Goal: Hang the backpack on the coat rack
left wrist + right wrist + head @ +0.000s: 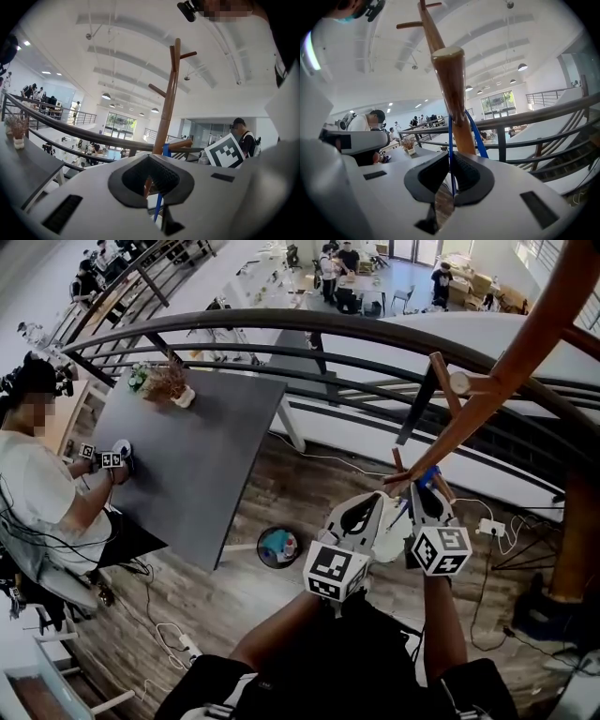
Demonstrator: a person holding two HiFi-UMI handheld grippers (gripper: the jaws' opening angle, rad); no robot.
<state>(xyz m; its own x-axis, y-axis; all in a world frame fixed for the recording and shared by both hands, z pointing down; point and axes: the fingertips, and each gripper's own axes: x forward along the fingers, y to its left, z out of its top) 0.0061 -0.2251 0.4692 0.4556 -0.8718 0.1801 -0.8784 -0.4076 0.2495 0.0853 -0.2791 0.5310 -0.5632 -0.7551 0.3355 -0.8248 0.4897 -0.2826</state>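
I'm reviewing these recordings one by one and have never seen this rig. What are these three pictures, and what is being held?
There is no robot: a person holds a two-fingered gripper in each hand. The head view looks down from the person's head at both grippers beside a wooden coat rack and a railing. The other two pictures come from cameras riding on the left gripper and the right gripper, looking along their fingers. A thin blue strap is looped over a peg of the rack and runs between the right gripper's fingers, which are closed on it; the left fingers appear closed on it too. The backpack itself cannot be made out clearly. Further off stands a grey table with a small plant.
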